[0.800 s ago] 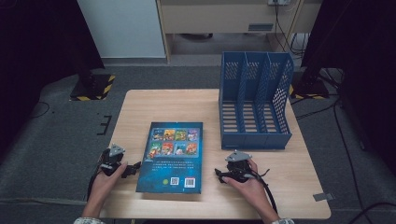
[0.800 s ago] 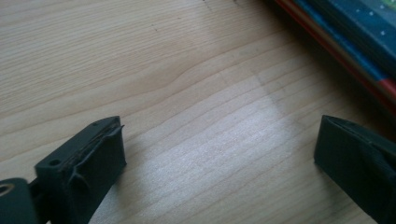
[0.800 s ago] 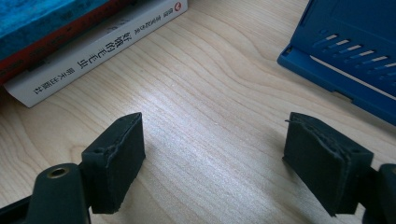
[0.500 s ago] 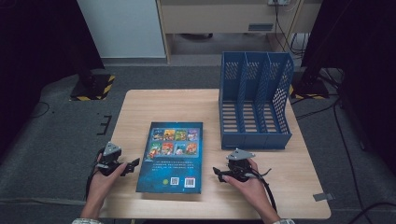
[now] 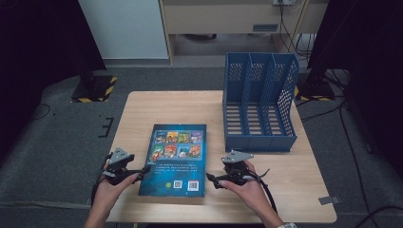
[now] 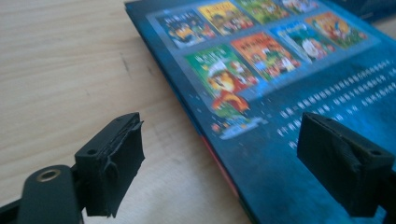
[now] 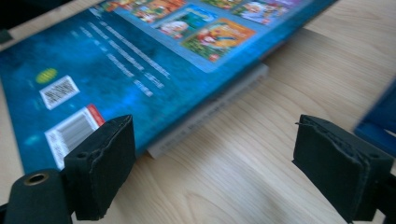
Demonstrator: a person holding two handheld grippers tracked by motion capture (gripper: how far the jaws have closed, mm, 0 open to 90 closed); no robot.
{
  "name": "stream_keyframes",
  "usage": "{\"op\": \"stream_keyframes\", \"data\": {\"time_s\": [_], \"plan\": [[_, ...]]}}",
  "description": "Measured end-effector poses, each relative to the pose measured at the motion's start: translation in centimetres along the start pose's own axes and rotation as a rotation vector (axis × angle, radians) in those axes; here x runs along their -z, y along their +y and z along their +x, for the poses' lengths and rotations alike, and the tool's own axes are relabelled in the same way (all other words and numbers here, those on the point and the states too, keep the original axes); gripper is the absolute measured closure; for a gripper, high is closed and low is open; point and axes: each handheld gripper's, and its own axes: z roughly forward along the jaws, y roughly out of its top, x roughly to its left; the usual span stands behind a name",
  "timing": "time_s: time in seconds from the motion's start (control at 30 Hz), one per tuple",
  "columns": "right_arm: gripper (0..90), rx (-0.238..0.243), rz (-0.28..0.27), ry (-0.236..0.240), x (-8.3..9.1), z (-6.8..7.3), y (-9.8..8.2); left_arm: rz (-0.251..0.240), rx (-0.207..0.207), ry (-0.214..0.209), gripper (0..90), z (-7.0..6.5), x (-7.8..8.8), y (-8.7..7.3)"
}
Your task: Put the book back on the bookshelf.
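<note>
Our two grippers flanked one book, jaws spread and holding nothing: the left gripper [image 5: 142, 169] met the book's [image 5: 177, 159] left edge, the right gripper [image 5: 211, 179] its right edge, low over the table. The book lay flat, back cover up, at the near middle of the wooden table [image 5: 157, 107]. One blue file rack [image 5: 259, 102] with three compartments stood far right.
</note>
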Motion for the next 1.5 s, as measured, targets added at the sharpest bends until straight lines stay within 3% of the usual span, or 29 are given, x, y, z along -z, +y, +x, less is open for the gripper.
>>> {"op": "stream_keyframes", "data": {"time_s": [0.3,0.4,0.73,0.9,1.13,1.47,1.5], "plan": [[11.6,-0.015,0.005,0.066,-2.2,1.0,0.8,0.027,-0.008,-0.033,11.7,-1.1,-0.8,-0.2],[10.3,-0.036,0.008,0.096,-3.0,1.1,1.3,0.025,0.007,-0.039,10.6,-1.2,-1.1,-0.2],[9.0,-0.042,0.029,0.108,-4.6,1.2,1.8,0.067,-0.016,-0.056,12.3,-1.6,-1.6,-0.3],[8.6,-0.058,0.046,0.104,-5.3,0.5,1.6,0.067,-0.003,-0.073,14.0,-1.5,-1.7,-0.4],[8.7,-0.117,0.033,0.151,-6.5,-0.2,1.7,0.066,-0.004,-0.088,16.4,-1.5,-1.8,-0.5],[8.6,-0.123,0.029,0.144,-7.6,-1.4,2.6,0.064,-0.015,-0.092,15.3,-1.4,-1.9,-0.5],[8.7,-0.131,0.025,0.142,-7.7,-1.6,2.6,0.062,-0.012,-0.085,10.8,-1.4,-2.0,-0.5]]}}
